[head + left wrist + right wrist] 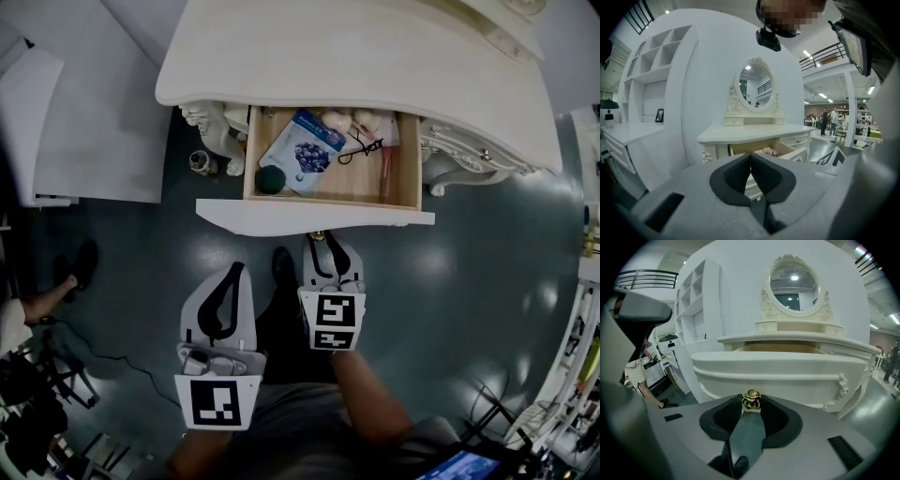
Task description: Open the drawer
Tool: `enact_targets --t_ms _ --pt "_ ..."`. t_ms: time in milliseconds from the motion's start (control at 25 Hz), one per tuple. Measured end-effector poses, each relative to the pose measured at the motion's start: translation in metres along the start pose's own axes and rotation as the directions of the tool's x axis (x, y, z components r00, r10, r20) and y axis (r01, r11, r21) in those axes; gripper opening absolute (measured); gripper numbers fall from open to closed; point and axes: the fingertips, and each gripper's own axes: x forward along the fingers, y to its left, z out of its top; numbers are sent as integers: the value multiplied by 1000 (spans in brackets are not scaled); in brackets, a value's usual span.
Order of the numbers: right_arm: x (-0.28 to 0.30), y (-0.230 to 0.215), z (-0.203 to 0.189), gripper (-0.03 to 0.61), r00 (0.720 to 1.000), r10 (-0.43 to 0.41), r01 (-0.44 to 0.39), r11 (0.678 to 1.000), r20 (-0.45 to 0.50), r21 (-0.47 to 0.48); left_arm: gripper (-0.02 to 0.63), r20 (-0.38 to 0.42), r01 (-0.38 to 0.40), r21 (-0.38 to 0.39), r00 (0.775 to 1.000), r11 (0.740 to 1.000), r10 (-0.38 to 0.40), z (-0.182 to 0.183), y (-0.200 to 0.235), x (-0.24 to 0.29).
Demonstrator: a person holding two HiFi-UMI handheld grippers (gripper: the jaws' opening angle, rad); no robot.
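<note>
A cream dressing table (375,56) has its middle drawer (314,217) pulled out, and its wooden inside shows from the head view. In it lie a blue packet (305,150), a dark round thing (270,178) and a pink tube (384,171). My right gripper (323,240) is at the middle of the drawer front (787,373), shut on the small gold knob (751,399). My left gripper (232,272) hangs lower left of the drawer, apart from it, shut with nothing between its pads (740,176).
A white cabinet (75,122) stands at the left. A small jar (200,162) sits on the dark floor by the table's carved leg. An oval mirror (793,284) tops the table. A person's foot (80,264) and cables lie at the far left.
</note>
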Motion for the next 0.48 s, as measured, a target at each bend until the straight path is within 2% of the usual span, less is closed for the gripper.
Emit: enact_targets --t_ms 240,320,480 --pt "-4 1 -4 129 1000 -4 4 1000 9 -20 15 9 1 19 1000 1000 -1 2 -4 -7" --pt "-10 3 -1 152 1000 10 -9 1000 18 -22 15 14 4 27 1000 1000 -5 5 -7 -10" --pt "-42 8 11 169 998 38 -37 999 57 -28 15 78 13 28 997 1000 -16 24 -20 -22"
